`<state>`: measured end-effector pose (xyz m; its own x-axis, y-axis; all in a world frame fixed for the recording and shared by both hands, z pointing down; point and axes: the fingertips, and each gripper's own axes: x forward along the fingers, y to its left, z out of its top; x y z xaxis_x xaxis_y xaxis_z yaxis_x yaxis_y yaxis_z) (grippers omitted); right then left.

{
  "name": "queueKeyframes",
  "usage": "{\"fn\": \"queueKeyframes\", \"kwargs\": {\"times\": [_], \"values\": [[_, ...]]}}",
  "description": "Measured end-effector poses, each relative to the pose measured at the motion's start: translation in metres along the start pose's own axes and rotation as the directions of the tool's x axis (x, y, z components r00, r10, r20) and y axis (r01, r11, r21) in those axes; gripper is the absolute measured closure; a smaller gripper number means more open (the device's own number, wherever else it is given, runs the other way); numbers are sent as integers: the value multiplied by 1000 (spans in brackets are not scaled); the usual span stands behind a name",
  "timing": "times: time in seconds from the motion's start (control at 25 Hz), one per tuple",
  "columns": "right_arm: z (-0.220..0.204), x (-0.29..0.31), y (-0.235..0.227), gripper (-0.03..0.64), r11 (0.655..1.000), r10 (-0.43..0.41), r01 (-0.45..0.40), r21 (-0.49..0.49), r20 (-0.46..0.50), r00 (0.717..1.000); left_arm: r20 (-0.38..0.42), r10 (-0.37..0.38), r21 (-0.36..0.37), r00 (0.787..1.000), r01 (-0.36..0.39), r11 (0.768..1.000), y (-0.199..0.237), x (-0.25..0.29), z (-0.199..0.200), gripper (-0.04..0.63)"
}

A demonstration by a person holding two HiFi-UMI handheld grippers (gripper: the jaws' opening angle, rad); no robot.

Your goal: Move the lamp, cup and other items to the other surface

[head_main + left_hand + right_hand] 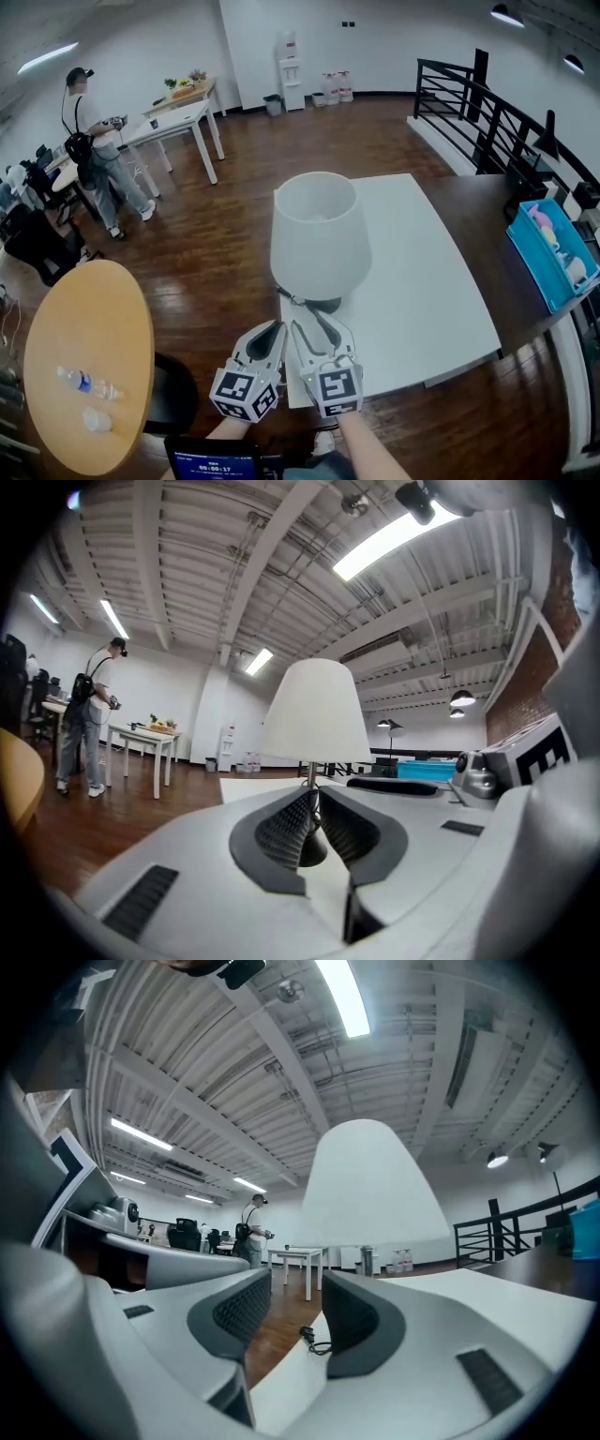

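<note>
The lamp [314, 234] stands upright at the tabletop's [422, 281] near corner, its cord [314, 1337] by the edge. The right gripper [314, 322] faces the base, jaws apart and empty, probably to take the stem. The left gripper [277, 325] is beside it, closed on nothing.

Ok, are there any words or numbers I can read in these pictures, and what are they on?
"00:00:17", as near as I can tell: tiny white digits on the dark screen at the bottom edge.
Water bottle label: too small to read.
Marker cubes: black-and-white squares, no letters.
</note>
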<state>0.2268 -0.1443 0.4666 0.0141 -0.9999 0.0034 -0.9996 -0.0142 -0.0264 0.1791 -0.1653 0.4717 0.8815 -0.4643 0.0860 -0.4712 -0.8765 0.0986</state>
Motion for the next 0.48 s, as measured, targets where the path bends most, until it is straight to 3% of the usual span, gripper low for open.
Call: {"fn": "queueKeyframes", "kwargs": {"times": [0.2, 0.48], "values": [[-9, 2, -40, 434, 999, -50, 50, 3, -2, 999, -23, -57, 23, 998, 57, 998, -27, 26, -5, 528], [-33, 38, -77, 408, 999, -45, 45, -7, -20, 999, -39, 5, -3, 999, -5, 1000, -6, 40, -15, 528]]}}
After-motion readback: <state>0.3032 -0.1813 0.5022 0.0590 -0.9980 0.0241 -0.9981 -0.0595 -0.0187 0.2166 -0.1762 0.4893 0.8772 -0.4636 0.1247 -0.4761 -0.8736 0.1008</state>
